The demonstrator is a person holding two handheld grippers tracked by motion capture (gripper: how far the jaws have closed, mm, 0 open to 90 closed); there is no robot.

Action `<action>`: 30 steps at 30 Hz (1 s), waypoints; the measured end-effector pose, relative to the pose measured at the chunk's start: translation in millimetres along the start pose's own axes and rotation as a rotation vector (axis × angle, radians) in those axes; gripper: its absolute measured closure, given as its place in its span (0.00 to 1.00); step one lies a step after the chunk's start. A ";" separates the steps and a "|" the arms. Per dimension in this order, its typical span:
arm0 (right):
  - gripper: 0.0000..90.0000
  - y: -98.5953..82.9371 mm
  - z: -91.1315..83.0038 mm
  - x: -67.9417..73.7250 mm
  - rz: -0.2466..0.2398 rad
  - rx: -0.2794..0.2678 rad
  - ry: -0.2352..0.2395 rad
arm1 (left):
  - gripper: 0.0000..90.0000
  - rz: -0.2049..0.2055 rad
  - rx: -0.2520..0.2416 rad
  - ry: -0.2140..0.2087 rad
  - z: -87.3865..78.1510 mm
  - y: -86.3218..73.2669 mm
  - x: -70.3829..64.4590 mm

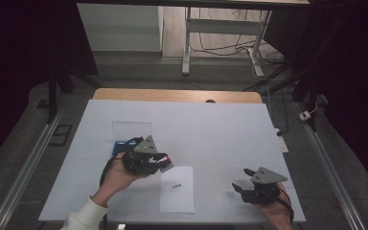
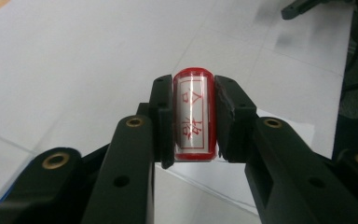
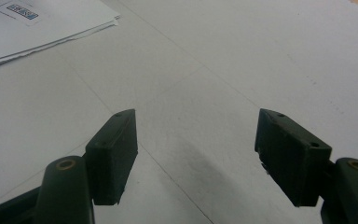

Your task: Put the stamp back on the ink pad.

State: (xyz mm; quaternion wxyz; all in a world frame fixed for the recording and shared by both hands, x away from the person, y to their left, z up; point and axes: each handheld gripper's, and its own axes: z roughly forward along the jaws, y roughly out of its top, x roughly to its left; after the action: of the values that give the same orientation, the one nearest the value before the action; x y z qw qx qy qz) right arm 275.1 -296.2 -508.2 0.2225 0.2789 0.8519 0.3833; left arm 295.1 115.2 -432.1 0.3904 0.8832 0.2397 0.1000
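Black jaws of the left gripper (image 2: 193,116) clenched a small red-and-white cylindrical stamp (image 2: 194,114), raised beside the white paper sheets (image 1: 177,189) on the tabletop (image 1: 220,129) — next, probably pressing it squarely down. Right gripper (image 3: 196,158) gaped, idle.

Left gripper (image 1: 165,163): its jaws are clamped on a red stamp (image 2: 194,114), so there is no gap between them.
Right gripper (image 3: 196,156): its jaws stand wide apart over bare white sheet (image 1: 220,129); the gap between them is free.
Between the grippers: a paper stack (image 1: 177,189) lies flat, low enough to pass over.
Behind the left gripper: a clear box (image 1: 132,128) stands just beside it, with a blue thing (image 1: 121,143) at its foot; both block a reach straight back.
Far half and right side of the sheet: bare, open for passage.
Right gripper's front: open sheet, with the paper stack's corner well off to one side.
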 end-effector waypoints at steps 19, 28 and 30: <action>0.33 -0.5 -0.4 0.1 -0.001 0.001 -0.004 | 0.78 -0.139 0.003 0.131 -33.7 -28.6 48.6; 0.33 -0.9 0.5 -0.1 0.002 0.004 -0.004 | 0.78 -0.194 0.068 0.189 -27.2 -46.2 68.6; 0.33 -1.0 0.4 -0.4 -0.001 0.005 -0.003 | 0.78 -0.200 0.082 0.207 -25.9 -49.6 71.9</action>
State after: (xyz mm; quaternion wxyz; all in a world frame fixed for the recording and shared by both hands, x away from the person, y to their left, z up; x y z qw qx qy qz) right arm 275.3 -296.9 -509.2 0.2235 0.2793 0.8527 0.3808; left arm 330.8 196.6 -451.9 0.3352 0.8551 0.3695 0.1412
